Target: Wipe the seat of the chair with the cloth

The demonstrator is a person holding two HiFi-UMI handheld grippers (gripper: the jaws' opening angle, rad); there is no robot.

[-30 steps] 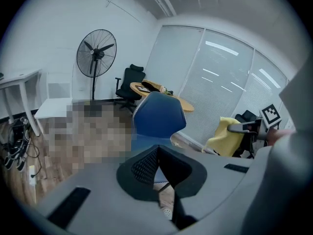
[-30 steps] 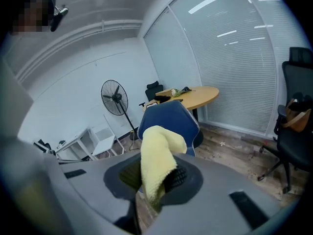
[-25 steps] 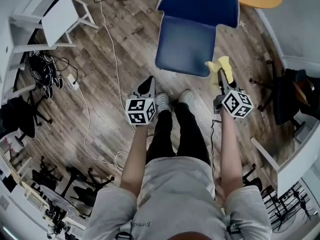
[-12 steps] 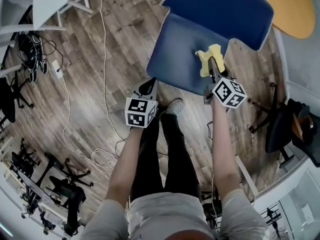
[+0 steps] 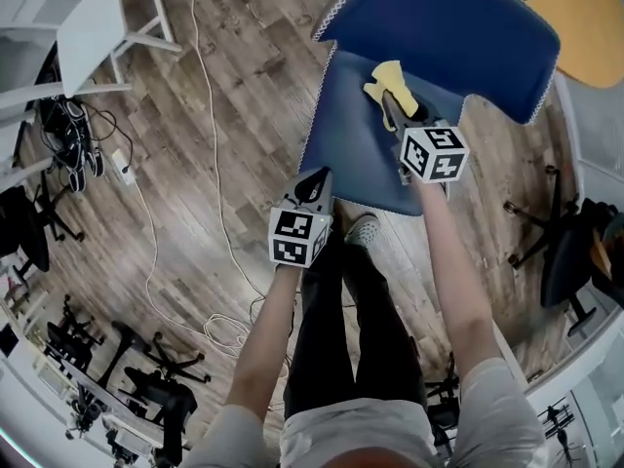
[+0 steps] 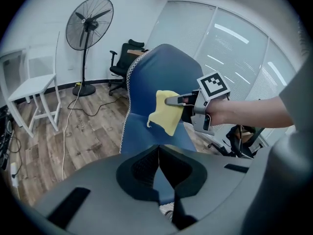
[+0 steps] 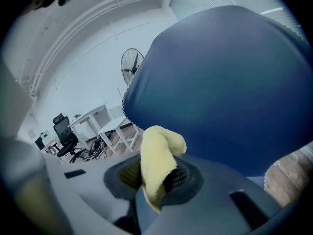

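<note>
A blue chair stands ahead, its seat (image 5: 356,135) below the backrest (image 5: 448,27). My right gripper (image 5: 388,94) is shut on a yellow cloth (image 5: 384,78), held over the back part of the seat near the backrest. The right gripper view shows the cloth (image 7: 156,160) bunched between the jaws, with the blue backrest (image 7: 230,82) filling the frame. My left gripper (image 5: 314,185) hovers shut and empty at the seat's front left edge. In the left gripper view the cloth (image 6: 166,112) hangs from the right gripper (image 6: 171,101) above the seat (image 6: 146,133).
White tables (image 5: 88,27) stand at the far left, with cables (image 5: 210,115) across the wooden floor. A round yellow table (image 5: 585,18) is behind the chair. Black office chairs (image 5: 575,242) sit on the right. A standing fan (image 6: 90,38) is beyond the chair.
The right gripper has carried the cloth further over the seat toward the backrest. The left gripper has moved forward to the seat's front edge.
</note>
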